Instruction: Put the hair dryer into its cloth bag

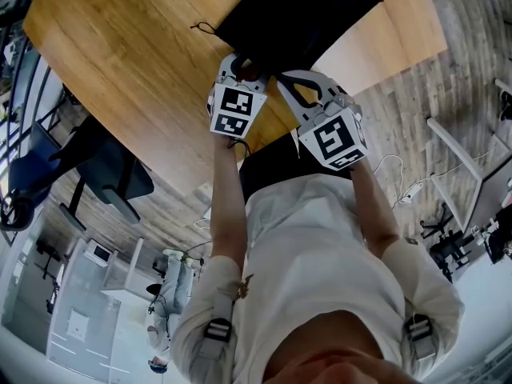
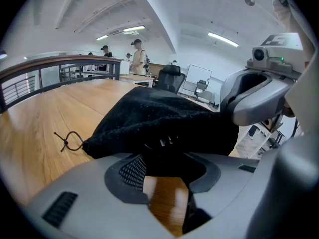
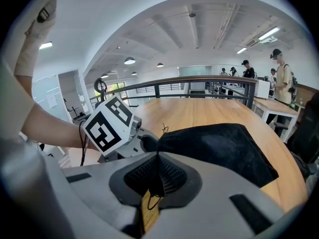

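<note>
The black cloth bag [image 1: 296,10] lies on the wooden table [image 1: 136,62], its drawstring [image 1: 204,29] trailing off to the left. Both grippers sit at the bag's near edge. In the left gripper view the bag [image 2: 164,116] drapes over a black part with small glints, apparently the hair dryer [image 2: 167,141]. That part spans the tips of my left gripper [image 2: 167,156], which looks shut on it. My right gripper [image 3: 158,171] is shut on a thin fold of the bag's edge [image 3: 158,156], with a cord loop hanging below the pads. Most of the dryer is hidden.
A dark office chair [image 1: 112,174] stands off the table's left side. White desk frames [image 1: 464,166] and cables are on the floor at right. People stand by a railing [image 3: 199,86] far behind the table. The right gripper's body [image 2: 254,96] crowds the bag's right side.
</note>
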